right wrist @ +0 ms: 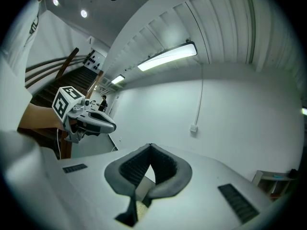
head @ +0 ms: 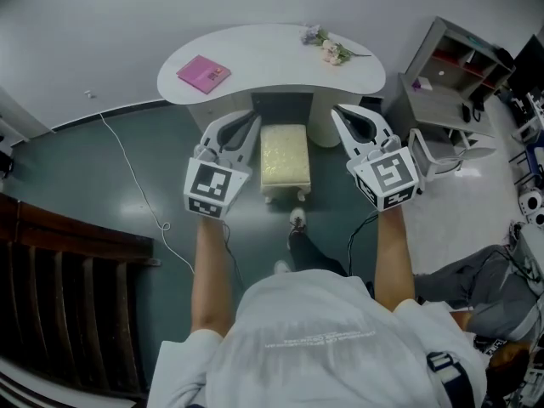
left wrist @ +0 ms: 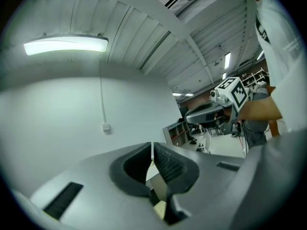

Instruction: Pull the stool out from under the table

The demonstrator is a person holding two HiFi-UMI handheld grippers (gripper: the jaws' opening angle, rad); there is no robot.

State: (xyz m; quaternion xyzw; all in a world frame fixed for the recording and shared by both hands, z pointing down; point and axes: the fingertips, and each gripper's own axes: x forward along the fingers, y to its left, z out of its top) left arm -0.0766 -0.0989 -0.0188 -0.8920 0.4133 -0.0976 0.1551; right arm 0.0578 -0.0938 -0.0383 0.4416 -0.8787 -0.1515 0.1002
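Head view shows the stool (head: 284,160) on the floor, its far end tucked at the table (head: 255,58) edge, with a shoe (head: 297,219) by its near legs. The left gripper (head: 249,119) and right gripper (head: 341,114) flank it, jaws shut and empty. A one-sided hook or nudge would likely tip or slew it.

Stool bay at worktop front: tight lanes left and right.
Stool (head: 285,155) stands at the front edge of the worktop (head: 255,58). Left gripper (head: 244,119) hangs over the floor strip on its left, right gripper (head: 342,114) over the strip on its right, fingers together on both. White pedestal (head: 319,130) just beside the stool pinches the right lane. Shoe (head: 296,219) close behind the stool. Cable (head: 136,185) trails over open floor at left; grey shelf unit (head: 442,104) walls the right.
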